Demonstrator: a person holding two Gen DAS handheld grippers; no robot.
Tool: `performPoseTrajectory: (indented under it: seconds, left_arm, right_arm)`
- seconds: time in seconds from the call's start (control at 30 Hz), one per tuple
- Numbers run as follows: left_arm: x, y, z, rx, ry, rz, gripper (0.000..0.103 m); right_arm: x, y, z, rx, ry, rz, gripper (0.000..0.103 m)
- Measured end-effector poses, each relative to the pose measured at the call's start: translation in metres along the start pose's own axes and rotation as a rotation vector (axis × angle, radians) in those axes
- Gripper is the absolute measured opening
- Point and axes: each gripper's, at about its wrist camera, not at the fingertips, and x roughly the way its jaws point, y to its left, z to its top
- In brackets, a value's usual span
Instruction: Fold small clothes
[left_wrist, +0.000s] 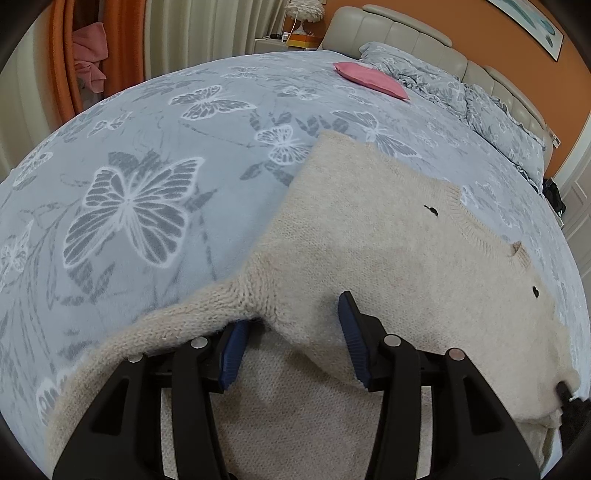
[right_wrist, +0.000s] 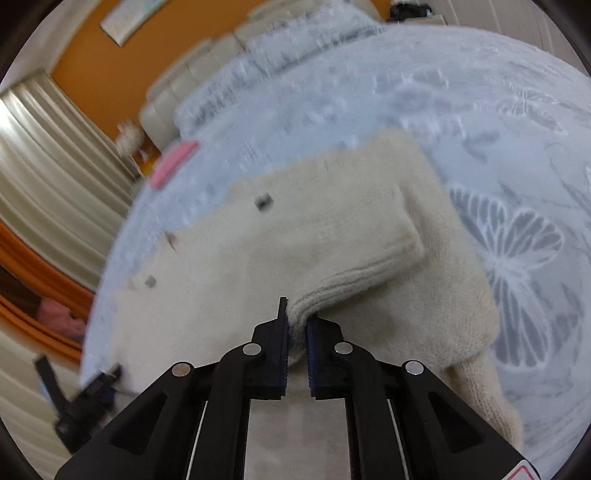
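Currently the cream knit sweater lies partly folded on the bed, over the grey butterfly-print bedspread, near the edge closest to the person. Left side first: the left tongs stand partly apart with a raised fold of knit between the blue pads; the left-hand pad is tucked under a rolled edge of fabric, while the right-hand pad seems to touch the fold only lightly, so whether this is a firm hold cannot be told. Risk here: if the left tongs lift or drag, the loose fold may slide out, or only the top layer may come away and undo the fold beneath. Right side: the right tongs are nearly closed and pinch the ribbed cuff end of a sleeve that lies folded across the body. The bite is narrow and at the very tip of the cuff; fuzzy yarn may slip free under a pull, or the sleeve may stretch instead of carrying over. The right view is blurred, so contact depth is uncertain. Orientation: the ribbed neckline faces toward the pillows and headboard, the hem toward the person; the long axis of the body runs from the near bed edge toward the headboard, and the folded sleeve lies diagonally across that axis.
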Motion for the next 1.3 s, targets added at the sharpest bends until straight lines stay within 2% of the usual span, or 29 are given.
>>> performPoseTrajectory:
  seconds: [0.07, 0.13, 0.17, 0.23, 0.27, 0.33, 0.43, 0.47, 0.53, 0.63, 0.7, 0.73, 0.77, 0.83, 0.93, 1.0, 1.03, 1.1, 1.13, 1.17, 1.23, 1.3]
  left_arm:
    - [0.000, 0.001, 0.000, -0.002, 0.001, -0.004, 0.047]
    - [0.001, 0.001, 0.001, 0.000, 0.001, -0.007, 0.048]
    - [0.000, 0.000, 0.000, 0.002, 0.000, -0.007, 0.048]
    - [0.000, -0.001, 0.000, 0.011, -0.003, -0.005, 0.049]
    - [0.000, -0.001, -0.001, 0.017, -0.005, -0.004, 0.049]
    - [0.000, -0.002, -0.002, 0.025, -0.007, -0.004, 0.049]
    - [0.000, -0.001, -0.001, 0.015, -0.006, -0.008, 0.049]
    - [0.000, -0.002, -0.001, 0.019, -0.008, -0.004, 0.049]
    - [0.001, -0.004, -0.002, 0.025, -0.011, 0.004, 0.050]
    - [0.001, -0.005, -0.002, 0.030, -0.012, 0.011, 0.050]
    - [0.001, -0.005, -0.002, 0.029, -0.012, 0.010, 0.050]
    - [0.001, -0.005, -0.002, 0.029, -0.011, 0.008, 0.050]
    - [0.001, -0.005, -0.002, 0.031, -0.011, 0.009, 0.050]
    - [0.001, -0.005, -0.002, 0.029, -0.012, 0.012, 0.050]
    - [0.001, -0.005, -0.001, 0.037, -0.013, 0.019, 0.050]
    - [0.001, -0.005, -0.002, 0.038, -0.013, 0.019, 0.050]
    - [0.001, -0.004, -0.002, 0.037, -0.012, 0.018, 0.050]
    - [0.001, -0.005, -0.002, 0.037, -0.012, 0.018, 0.050]
    - [0.001, -0.005, -0.002, 0.037, -0.012, 0.019, 0.050]
    - [0.001, -0.005, -0.002, 0.035, -0.013, 0.020, 0.050]
    - [0.001, -0.005, -0.002, 0.037, -0.014, 0.022, 0.051]
    - [0.001, -0.004, -0.002, 0.042, -0.014, 0.023, 0.051]
  right_arm:
    - [-0.018, 0.012, 0.008, -0.052, -0.063, 0.023, 0.007]
    - [-0.024, 0.016, 0.011, -0.087, -0.088, 0.010, 0.007]
    - [-0.016, 0.010, 0.011, -0.088, -0.067, -0.022, 0.007]
    - [0.016, -0.013, 0.003, -0.060, 0.047, -0.097, 0.007]
    - [0.026, -0.024, -0.001, -0.036, 0.087, -0.105, 0.005]
    - [0.019, -0.031, 0.000, 0.020, 0.058, -0.065, 0.009]
    - [-0.007, -0.010, 0.013, -0.024, -0.038, -0.085, 0.017]
    - [-0.020, -0.001, 0.015, -0.048, -0.101, -0.097, 0.017]
    - [-0.026, 0.009, 0.014, -0.101, -0.150, -0.130, 0.017]
    - [-0.012, 0.011, 0.011, -0.135, -0.106, -0.140, 0.017]
    - [0.021, -0.004, 0.006, -0.125, 0.036, -0.221, 0.014]
    - [0.026, -0.013, 0.003, -0.109, 0.062, -0.225, 0.007]
    - [0.021, -0.022, 0.003, -0.053, 0.039, -0.185, 0.007]
    - [0.011, -0.020, 0.010, -0.020, 0.033, -0.159, 0.010]
    - [-0.005, -0.002, 0.016, -0.095, -0.044, -0.151, 0.011]
    - [0.010, -0.010, 0.011, -0.102, 0.008, -0.182, 0.011]
    - [0.018, -0.018, 0.008, -0.085, 0.039, -0.196, 0.005]
    - [0.017, -0.027, 0.004, -0.035, 0.031, -0.177, 0.004]
    - [0.013, -0.021, 0.006, -0.038, 0.029, -0.180, 0.012]
    - [0.004, -0.008, 0.011, -0.070, 0.000, -0.151, 0.013]
    - [-0.001, 0.010, 0.011, -0.133, -0.033, -0.115, 0.013]
    - [0.010, 0.015, 0.004, -0.178, 0.009, -0.141, 0.013]
